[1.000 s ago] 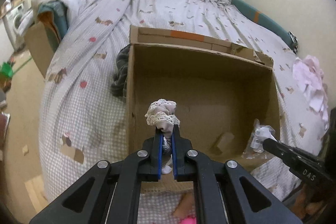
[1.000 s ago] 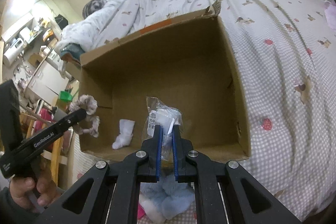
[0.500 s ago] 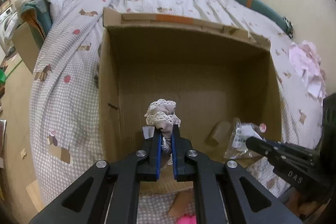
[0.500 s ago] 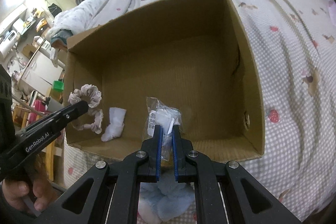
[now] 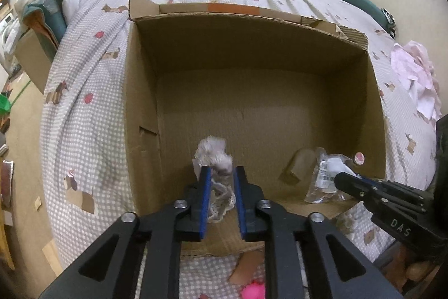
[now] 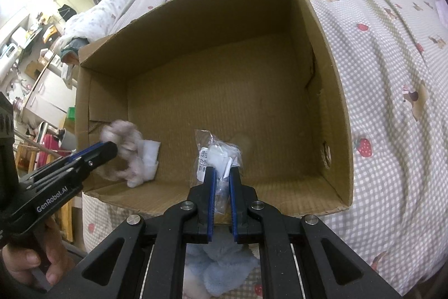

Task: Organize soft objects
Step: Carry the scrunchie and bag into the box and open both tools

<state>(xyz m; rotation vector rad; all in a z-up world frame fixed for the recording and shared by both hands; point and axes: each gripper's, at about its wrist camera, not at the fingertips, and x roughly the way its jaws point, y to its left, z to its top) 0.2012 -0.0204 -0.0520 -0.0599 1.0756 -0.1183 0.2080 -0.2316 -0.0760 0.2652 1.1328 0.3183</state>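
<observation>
An open cardboard box (image 5: pixel 282 60) (image 6: pixel 330 91) stands on the bed. My left gripper (image 5: pixel 219 173) is over its near left part, jaws parted, with a lacy pink scrunchie (image 5: pixel 214 156) loose between them; the scrunchie is blurred in the right wrist view (image 6: pixel 123 142). My right gripper (image 6: pixel 221 173) is over the near edge, jaws slightly apart, with a clear plastic packet of white items (image 6: pixel 218 156) between them; the packet also shows in the left wrist view (image 5: pixel 327 173). A white sock (image 6: pixel 148 159) lies inside the box.
The bed has a checked, printed cover (image 5: pixel 92 108). A pink cloth (image 5: pixel 414 74) lies on the right. A light blue fluffy item (image 6: pixel 221 271) and a bright pink object (image 5: pixel 253 292) lie before the box. A furniture edge (image 5: pixel 33 58) stands left of the bed.
Both grippers moved further over the box. The left jaws opened, and the scrunchie is slipping down. The right jaws have parted a little around the packet.
</observation>
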